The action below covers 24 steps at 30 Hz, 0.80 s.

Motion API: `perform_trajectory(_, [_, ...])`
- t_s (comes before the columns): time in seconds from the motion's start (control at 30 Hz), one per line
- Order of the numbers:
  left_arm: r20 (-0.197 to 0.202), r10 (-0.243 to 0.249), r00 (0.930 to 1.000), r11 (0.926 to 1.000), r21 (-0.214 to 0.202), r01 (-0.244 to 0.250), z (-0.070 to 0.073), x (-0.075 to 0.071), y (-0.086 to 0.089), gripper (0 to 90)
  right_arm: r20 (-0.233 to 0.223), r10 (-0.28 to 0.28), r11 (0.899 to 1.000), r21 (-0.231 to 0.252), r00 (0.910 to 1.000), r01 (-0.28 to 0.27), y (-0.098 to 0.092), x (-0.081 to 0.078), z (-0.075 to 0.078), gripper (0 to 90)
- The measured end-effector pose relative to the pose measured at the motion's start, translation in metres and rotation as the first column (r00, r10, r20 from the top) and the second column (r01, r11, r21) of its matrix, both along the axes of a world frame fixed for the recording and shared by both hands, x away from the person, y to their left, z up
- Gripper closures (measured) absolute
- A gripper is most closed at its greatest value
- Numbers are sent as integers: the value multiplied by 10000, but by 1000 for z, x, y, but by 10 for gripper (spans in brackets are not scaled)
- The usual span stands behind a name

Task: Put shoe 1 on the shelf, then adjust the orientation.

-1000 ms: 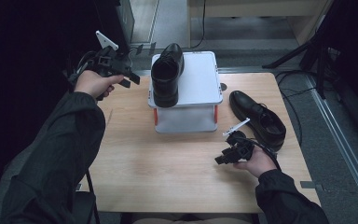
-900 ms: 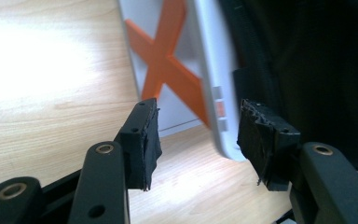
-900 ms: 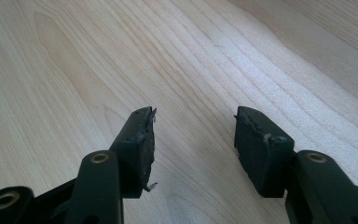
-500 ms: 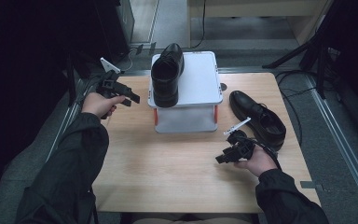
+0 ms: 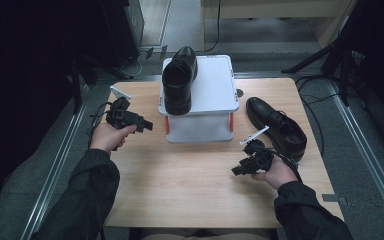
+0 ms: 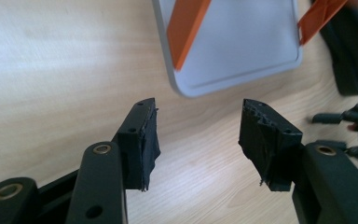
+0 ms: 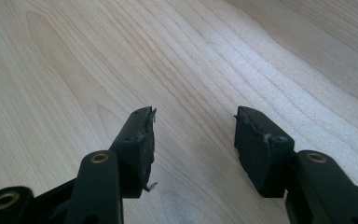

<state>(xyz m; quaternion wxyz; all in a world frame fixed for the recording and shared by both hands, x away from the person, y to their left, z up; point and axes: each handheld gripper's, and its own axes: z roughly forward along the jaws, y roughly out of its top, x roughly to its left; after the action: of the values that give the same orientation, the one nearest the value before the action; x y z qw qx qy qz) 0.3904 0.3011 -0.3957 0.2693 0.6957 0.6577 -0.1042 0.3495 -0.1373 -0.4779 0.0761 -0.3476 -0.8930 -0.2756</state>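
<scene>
Both grippers, left [image 5: 147,125] and right [image 5: 236,171], had fingers wide and empty; the shoe [image 5: 179,80] overhung the box [image 5: 210,90] edge, so a nudge could tip it off.

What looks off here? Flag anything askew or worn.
The two shoes are split up: one shoe sits on the box, overhanging its front edge, and the other lies on the table. The pads on both grippers' fingers look frayed.

The left hand-held gripper [image 5: 145,124] has dropped toward the table [image 5: 180,190].
</scene>
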Motion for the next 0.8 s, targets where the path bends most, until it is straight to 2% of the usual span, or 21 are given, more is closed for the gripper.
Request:
perform_trajectory(0.07, [1,-82,10000,9998,178,82,-6,-7,-2,458,-10,4,10000,-4,10000,-4,0,0,0,483])
perform_trajectory(0.27, [61,-231,9997,9997,-8,231,-17,-22,-4,454,-25,-12,10000,3,10000,12,-1,1,0,483])
perform_trajectory(0.3, [94,-116,9999,9999,-99,117,-19,-24,-4,450,-26,-7,10000,-8,10000,7,-1,1,-1,483])
perform_trajectory(0.37, [118,-145,9998,9996,-220,147,-22,-27,-5,450,-27,-15,10000,-6,10000,15,-1,1,-1,483])
perform_trajectory(0.5, [172,-279,9995,9996,30,278,-29,-31,-6,449,-46,-27,10000,55,10000,27,-1,1,-1,484])
perform_trajectory(0.6, [273,-217,9994,9996,-189,222,-33,-34,-4,449,-68,-78,10000,61,9999,78,-2,2,-1,484])
perform_trajectory(0.73, [365,-426,9984,9988,-207,433,-36,-35,-2,450,-90,-158,9998,100,9998,159,-6,3,0,484])
perform_trajectory(0.8, [290,-350,9990,9992,-207,356,-38,-36,0,450,-66,-244,9996,135,9997,245,-9,5,1,485])
